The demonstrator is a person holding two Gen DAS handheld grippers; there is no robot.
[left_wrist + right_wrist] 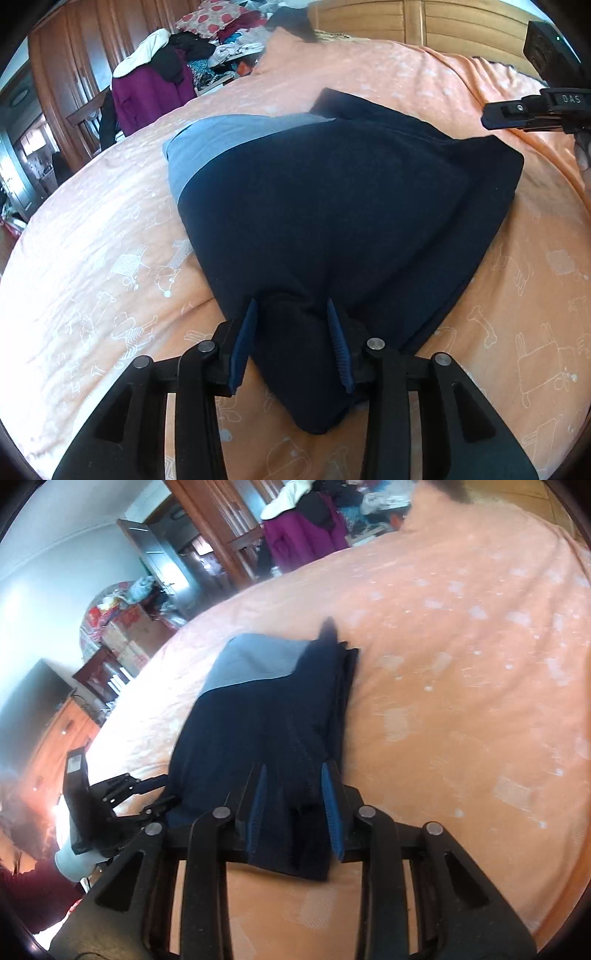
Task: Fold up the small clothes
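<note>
The navy garment (pixel 332 206) with a grey panel lies on the orange bedsheet (pixel 92 258), its near edges hidden behind both sets of fingers. The left gripper (pixel 291 343) pinches a bunched corner at lower centre; the right gripper (pixel 295 805) clamps folded layers likewise. Only the right view, which is motion-blurred, shows the left gripper from the side, at lower left.

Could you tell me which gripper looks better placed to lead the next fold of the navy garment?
Probably the left gripper: its fingers bracket a bunched corner of the navy garment, and most of the cloth lies ahead of it. The right gripper holds the layered edge.
</note>
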